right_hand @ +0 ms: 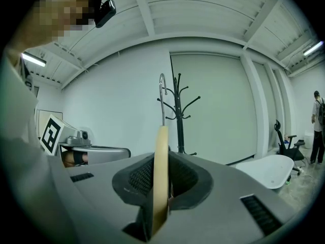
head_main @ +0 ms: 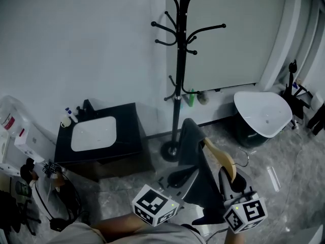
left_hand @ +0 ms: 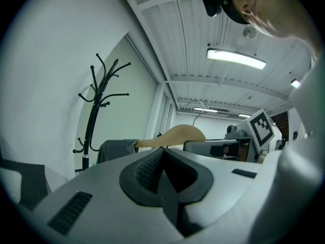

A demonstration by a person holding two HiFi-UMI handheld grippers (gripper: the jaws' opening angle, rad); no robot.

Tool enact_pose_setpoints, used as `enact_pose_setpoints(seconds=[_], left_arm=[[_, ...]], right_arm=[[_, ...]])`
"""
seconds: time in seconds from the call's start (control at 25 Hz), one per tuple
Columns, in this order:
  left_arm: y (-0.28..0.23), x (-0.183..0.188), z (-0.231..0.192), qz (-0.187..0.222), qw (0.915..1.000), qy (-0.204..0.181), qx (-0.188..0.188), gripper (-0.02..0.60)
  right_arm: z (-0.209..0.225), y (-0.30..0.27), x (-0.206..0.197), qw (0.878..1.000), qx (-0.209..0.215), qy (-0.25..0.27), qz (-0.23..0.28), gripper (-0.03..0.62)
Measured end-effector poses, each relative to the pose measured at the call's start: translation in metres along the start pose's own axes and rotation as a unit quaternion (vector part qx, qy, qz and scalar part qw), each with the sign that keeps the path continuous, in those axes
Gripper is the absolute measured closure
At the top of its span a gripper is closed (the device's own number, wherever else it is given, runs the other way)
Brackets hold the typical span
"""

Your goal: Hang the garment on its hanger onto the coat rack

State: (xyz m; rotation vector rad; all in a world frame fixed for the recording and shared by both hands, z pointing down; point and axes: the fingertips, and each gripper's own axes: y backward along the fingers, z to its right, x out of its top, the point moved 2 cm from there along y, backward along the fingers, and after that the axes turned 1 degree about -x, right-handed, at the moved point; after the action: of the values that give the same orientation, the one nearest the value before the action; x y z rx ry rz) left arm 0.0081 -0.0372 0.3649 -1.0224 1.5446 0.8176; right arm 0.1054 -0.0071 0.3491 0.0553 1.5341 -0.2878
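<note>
A black coat rack [head_main: 180,60] stands against the white wall ahead; it also shows in the left gripper view [left_hand: 94,116] and the right gripper view [right_hand: 179,116]. A dark grey garment [head_main: 195,159] hangs on a wooden hanger [head_main: 222,156] low in front of me. My right gripper [right_hand: 161,182] is shut on the hanger's wooden bar [right_hand: 161,172], and its metal hook [right_hand: 162,93] points up. My left gripper [left_hand: 162,169] is shut on nothing, just left of the garment [left_hand: 117,149] and the hanger [left_hand: 175,136].
A black cabinet with a white basin [head_main: 94,133] stands left of the rack's base. A white tub [head_main: 264,113] sits to the right, with a black chair [head_main: 294,85] behind it. Boxes and cables [head_main: 30,182] crowd the left. A person [right_hand: 320,131] stands far right.
</note>
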Motion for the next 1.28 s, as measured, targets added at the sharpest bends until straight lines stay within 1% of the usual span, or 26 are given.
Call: enact_pose_setpoints(seconds=[0.24,0.32,0.4,0.48,0.56,0.68,0.84,0.96,1.08,1.28], left_arm=[[-0.028,0.015,-0.051,0.012,0.9999,0.000,0.009,0.577],[-0.042,0.020,-0.066,0.014,0.9998,0.001,0.013,0.577],[-0.058,0.023,-0.077,0.012,0.9998,-0.001,0.014,0.577],[-0.076,0.026,-0.085,0.014,0.9998,-0.006,0.014,0.577],[-0.096,0.036,-0.094,0.024,0.9994,-0.016,0.020,0.577],[-0.131,0.056,-0.114,0.039,0.9980,-0.030,0.040,0.577],[-0.172,0.081,-0.153,0.054,0.9937,-0.031,0.093,0.577],[-0.196,0.092,-0.178,0.060,0.9892,-0.036,0.128,0.577],[-0.214,0.099,-0.195,0.066,0.9856,-0.035,0.152,0.576],[-0.230,0.103,-0.223,0.065,0.9811,-0.030,0.180,0.576]], right_arm=[[0.030,-0.059,0.028,0.997,0.069,0.007,0.014,0.531],[0.040,-0.083,0.038,0.995,0.101,0.017,0.013,0.531],[0.049,-0.104,0.044,0.989,0.144,0.032,0.011,0.531],[0.059,-0.126,0.045,0.979,0.200,0.047,0.009,0.531],[0.072,-0.152,0.046,0.965,0.259,0.050,0.006,0.531],[0.097,-0.194,0.056,0.945,0.323,0.046,0.000,0.531],[0.120,-0.240,0.075,0.924,0.376,0.066,-0.001,0.531],[0.128,-0.269,0.085,0.905,0.419,0.078,-0.005,0.531],[0.136,-0.296,0.091,0.885,0.458,0.085,-0.012,0.531],[0.142,-0.335,0.091,0.860,0.501,0.090,-0.026,0.531]])
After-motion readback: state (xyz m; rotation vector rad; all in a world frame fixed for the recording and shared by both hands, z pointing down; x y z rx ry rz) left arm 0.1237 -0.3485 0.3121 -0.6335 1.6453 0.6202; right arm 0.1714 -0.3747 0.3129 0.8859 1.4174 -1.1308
